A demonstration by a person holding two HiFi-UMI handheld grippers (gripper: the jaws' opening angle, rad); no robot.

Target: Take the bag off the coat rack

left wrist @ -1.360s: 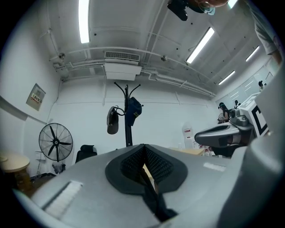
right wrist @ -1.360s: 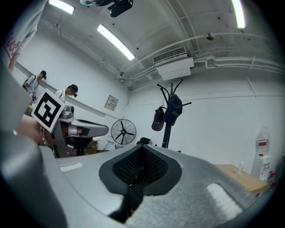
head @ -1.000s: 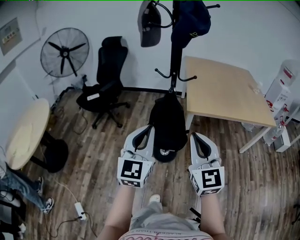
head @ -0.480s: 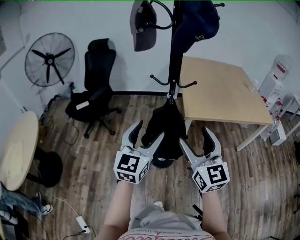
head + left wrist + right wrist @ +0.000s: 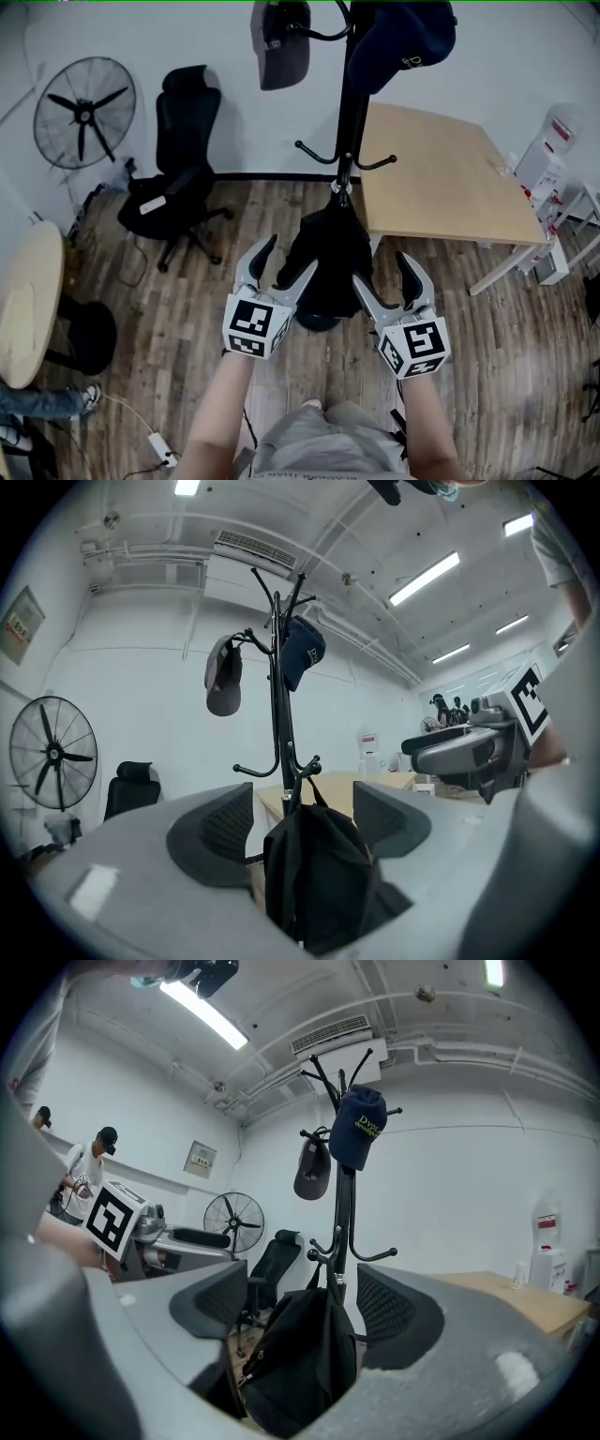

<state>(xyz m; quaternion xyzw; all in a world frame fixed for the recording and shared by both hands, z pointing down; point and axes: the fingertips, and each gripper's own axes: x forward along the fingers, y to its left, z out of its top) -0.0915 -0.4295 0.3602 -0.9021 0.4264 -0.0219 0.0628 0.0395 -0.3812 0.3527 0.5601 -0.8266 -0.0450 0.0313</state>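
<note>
Bag (image 5: pixel 325 261) | hangs from coat rack (image 5: pixel 350 112) | apparently on lower hook

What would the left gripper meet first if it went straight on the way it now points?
Likely the black bag, hanging low on the coat rack: it sits dead ahead of the left gripper, framed by its opening jaws, apparently not yet between them. Depth is unclear.
</note>
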